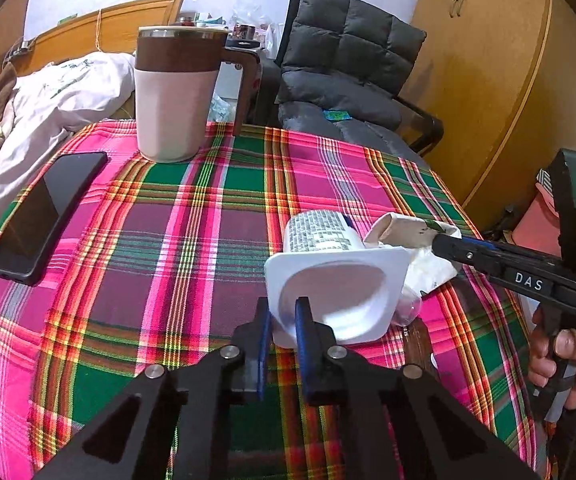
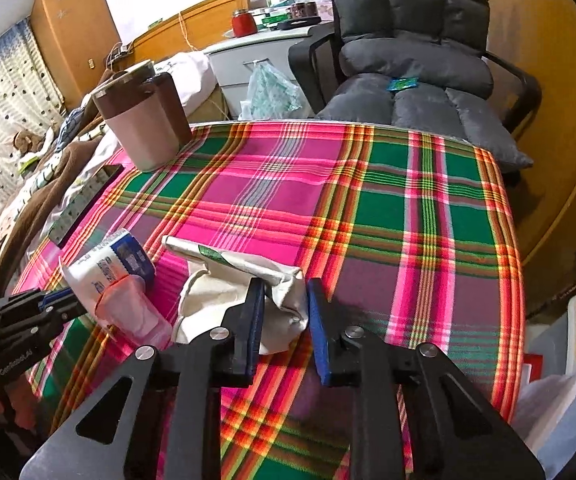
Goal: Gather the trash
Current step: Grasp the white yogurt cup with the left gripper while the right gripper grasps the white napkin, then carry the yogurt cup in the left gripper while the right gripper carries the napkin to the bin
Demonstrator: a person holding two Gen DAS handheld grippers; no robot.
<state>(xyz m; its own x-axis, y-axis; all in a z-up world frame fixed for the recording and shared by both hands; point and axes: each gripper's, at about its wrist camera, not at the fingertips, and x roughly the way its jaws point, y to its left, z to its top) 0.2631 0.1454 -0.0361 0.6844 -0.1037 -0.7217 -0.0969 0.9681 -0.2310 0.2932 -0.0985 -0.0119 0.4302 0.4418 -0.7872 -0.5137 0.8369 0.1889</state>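
Two pieces of rubbish lie side by side near the front right of a table draped in a plaid cloth (image 1: 192,216): a white plastic cup (image 1: 327,280) tipped on its side, mouth toward the left wrist camera, and a crumpled paper bag (image 2: 240,292) touching it on the right; a clear plastic lid (image 2: 136,312) rests against the cup's rim. The left gripper (image 1: 282,316) has one finger inside the cup's mouth and the other outside, so the flange sits between the pads, seemingly pinched, a hold that suits a light, thin-walled container; the right gripper (image 2: 284,300) straddles the bag's folded corner with its fingers parted and a gap showing on the right side, so it looks not yet closed on the paper. Both tools appear set to lift their items together, judging by the paired approach. Farther back stands a pink-and-brown mug (image 1: 176,92) with a handle, and a dark phone (image 1: 44,216) lies flat along the left edge; both are well apart from the rubbish and should not obstruct a lift. Beyond the table sit a padded grey chair (image 2: 411,56) and a bed with rumpled bedding (image 1: 48,96); no bin is visible in either view.
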